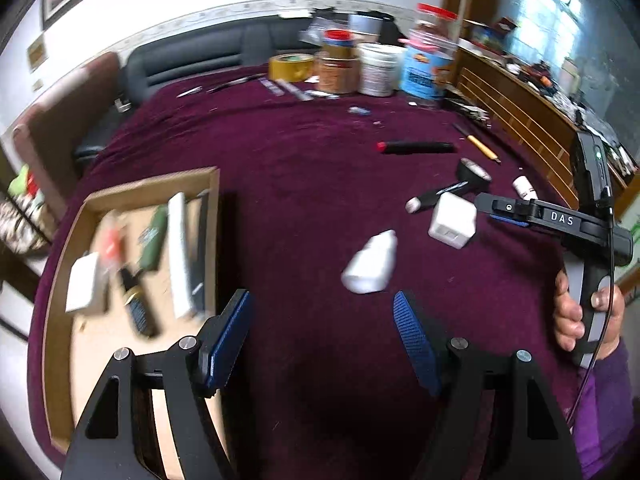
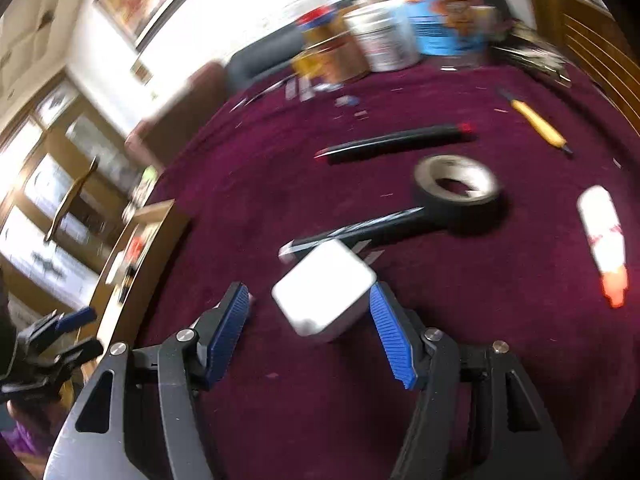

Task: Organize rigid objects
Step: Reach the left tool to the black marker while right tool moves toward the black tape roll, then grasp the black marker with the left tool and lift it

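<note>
My left gripper (image 1: 322,338) is open and empty above the maroon cloth, beside a wooden tray (image 1: 60,264) holding several items. A white bottle (image 1: 370,264) lies just ahead of it. My right gripper (image 2: 310,328) is open with a white cube adapter (image 2: 324,294) between its blue pads, the right pad close to it; the cube (image 1: 452,220) also shows in the left wrist view next to the right gripper (image 1: 504,212). A black tape roll (image 2: 458,190), a black marker (image 2: 352,232), a black red-tipped tube (image 2: 400,142) and a white-and-red tube (image 2: 602,240) lie beyond.
Jars, tubs and a yellow tape roll (image 1: 290,66) stand at the table's far edge. A yellow-handled knife (image 2: 536,120) lies at the far right. A wooden bench back (image 1: 520,120) runs along the right side. A dark sofa (image 1: 200,58) is behind the table.
</note>
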`<action>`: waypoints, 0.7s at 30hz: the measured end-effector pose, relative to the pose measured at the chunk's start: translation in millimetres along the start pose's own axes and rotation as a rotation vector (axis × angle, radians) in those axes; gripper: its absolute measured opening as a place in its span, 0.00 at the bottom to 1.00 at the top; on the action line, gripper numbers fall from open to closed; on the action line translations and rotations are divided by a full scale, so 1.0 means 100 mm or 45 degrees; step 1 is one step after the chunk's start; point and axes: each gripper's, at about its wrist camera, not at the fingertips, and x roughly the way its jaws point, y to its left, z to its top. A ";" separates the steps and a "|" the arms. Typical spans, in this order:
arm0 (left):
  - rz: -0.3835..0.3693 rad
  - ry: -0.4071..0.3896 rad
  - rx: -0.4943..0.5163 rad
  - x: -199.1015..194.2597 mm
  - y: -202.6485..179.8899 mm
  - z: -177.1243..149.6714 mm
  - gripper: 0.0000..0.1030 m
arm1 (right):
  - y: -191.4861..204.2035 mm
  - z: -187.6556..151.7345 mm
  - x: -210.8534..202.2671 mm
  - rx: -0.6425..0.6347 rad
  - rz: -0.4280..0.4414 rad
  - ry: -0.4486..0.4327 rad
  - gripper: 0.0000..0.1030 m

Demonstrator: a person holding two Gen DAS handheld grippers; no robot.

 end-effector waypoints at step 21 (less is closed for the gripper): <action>-0.099 0.053 0.619 1.39 -1.15 0.86 0.31 | -0.40 0.15 -0.33 0.254 -0.031 -0.194 0.61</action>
